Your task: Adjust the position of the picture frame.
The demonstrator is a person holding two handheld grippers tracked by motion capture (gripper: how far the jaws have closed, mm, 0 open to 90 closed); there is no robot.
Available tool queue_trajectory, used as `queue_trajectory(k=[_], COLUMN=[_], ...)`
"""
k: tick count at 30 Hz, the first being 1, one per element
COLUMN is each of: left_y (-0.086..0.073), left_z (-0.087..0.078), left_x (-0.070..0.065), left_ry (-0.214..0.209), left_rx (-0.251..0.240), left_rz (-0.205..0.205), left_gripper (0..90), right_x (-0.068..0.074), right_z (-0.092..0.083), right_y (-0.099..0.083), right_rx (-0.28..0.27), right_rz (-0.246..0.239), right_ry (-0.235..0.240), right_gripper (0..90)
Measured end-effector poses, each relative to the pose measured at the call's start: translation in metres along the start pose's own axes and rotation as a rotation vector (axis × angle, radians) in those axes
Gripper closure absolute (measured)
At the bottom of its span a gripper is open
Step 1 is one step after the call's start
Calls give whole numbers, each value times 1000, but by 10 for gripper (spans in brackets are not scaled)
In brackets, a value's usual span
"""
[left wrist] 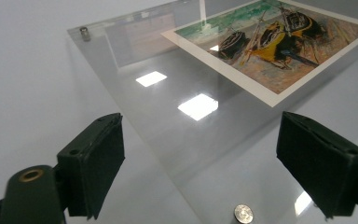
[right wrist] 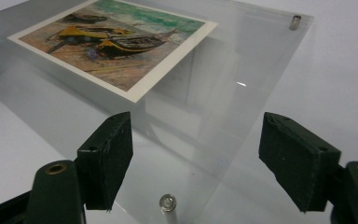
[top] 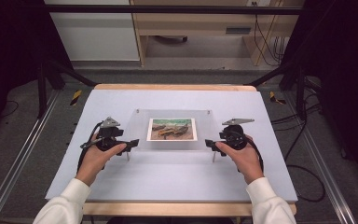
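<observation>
Clear panel [top: 175, 129] with boat print [top: 172, 129] stands on short legs mid-table [top: 121, 182], long axis left-right. Left gripper [top: 129, 145] at panel's left end, right gripper [top: 211, 144] at its right end, equally near. Both jaws spread, straddling near corners, nothing pinched

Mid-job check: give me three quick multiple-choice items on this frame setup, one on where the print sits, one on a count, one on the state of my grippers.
1. Where does the print lie?
A. in the middle of the clear panel
B. off the panel, on the white table
C. between a gripper's jaws

2. How many metal standoffs show at the panel's corners in the high view?
A. two
B. four
C. six

3. How do the left gripper and right gripper stand?
A. both shut
B. one shut
C. both open

Answers: 1 A, clear margin surrounds it; 2 B, one per corner; 3 C, wide gaps separate the jaws.
</observation>
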State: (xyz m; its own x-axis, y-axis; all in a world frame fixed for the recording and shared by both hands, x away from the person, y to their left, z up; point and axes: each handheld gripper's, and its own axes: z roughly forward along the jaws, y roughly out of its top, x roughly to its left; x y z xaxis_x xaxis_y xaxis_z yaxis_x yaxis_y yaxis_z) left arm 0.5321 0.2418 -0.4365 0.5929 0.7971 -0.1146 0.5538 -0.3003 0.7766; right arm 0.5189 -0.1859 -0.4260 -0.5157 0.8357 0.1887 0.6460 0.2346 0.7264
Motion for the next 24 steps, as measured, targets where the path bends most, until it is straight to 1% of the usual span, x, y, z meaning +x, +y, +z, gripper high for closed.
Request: queue_trajectory(k=[1, 2, 3, 4, 6, 9, 10, 11, 12, 13, 14, 15, 16, 17, 18, 21, 22, 23, 24], left_y=[-1, -3, -4, -4, -5, -7, -8, -9, -9, -10, -11, -11, -12, -12, -13, -14, -15, -15, -15], left_z=[1, 1, 2, 2, 3, 4, 5, 6, 6, 6, 7, 7, 7, 7, 8, 8, 9, 9, 9], left_x=[2, 5, 7, 7, 8, 9, 9, 9, 9, 9, 10, 10, 11, 11, 12, 13, 14, 14, 14], left_ry=[-6, -13, -20, -20, -44, -64, -78, -94, -100, -101, -109, -109, -119, -119, -131, -135, -143, -143, -152], left_rx=[-4, -13, -16, -16, -11, -17, -18, -21, -21, -20, -21, -21, -22, -22, -23, -25, -27, -27, -24], left_rz=[-20, -52, -64, -64, -99, -126, -136, -149, -154, -155, -166, -166, -187, -187, -208, -211, -221, -221, -233], left_gripper=[167, 192, 193, 194, 197, 197, 197, 195, 185, 185, 185, 184, 183, 182, 180, 178, 177, 175, 171], right_x=[-1, -3, -3, -3, -4, -4, -4, -5, -6, -6, -7, -7, -7, -7, -8, -8, -8, -8, -9], right_z=[1, 3, 3, 3, 5, 7, 8, 8, 10, 10, 11, 11, 11, 11, 12, 13, 13, 13, 13], right_y=[0, 0, 0, 0, 0, 0, -1, -2, -4, -4, -5, -6, -6, -6, -6, -6, -6, -6, -7], right_rx=[2, 9, 10, 10, 17, 22, 22, 19, 10, 10, 3, 3, 4, 4, 6, 5, 2, 2, 2], right_rz=[4, 12, 15, 15, 15, 21, 28, 47, 75, 75, 88, 97, 101, 101, 108, 109, 112, 112, 119], right_ry=[-2, 1, 8, 8, 18, 23, 25, 36, 58, 58, 68, 72, 81, 81, 86, 86, 89, 89, 93], right_gripper=[255, 252, 250, 250, 246, 241, 241, 241, 240, 240, 239, 238, 239, 239, 232, 231, 230, 230, 226])
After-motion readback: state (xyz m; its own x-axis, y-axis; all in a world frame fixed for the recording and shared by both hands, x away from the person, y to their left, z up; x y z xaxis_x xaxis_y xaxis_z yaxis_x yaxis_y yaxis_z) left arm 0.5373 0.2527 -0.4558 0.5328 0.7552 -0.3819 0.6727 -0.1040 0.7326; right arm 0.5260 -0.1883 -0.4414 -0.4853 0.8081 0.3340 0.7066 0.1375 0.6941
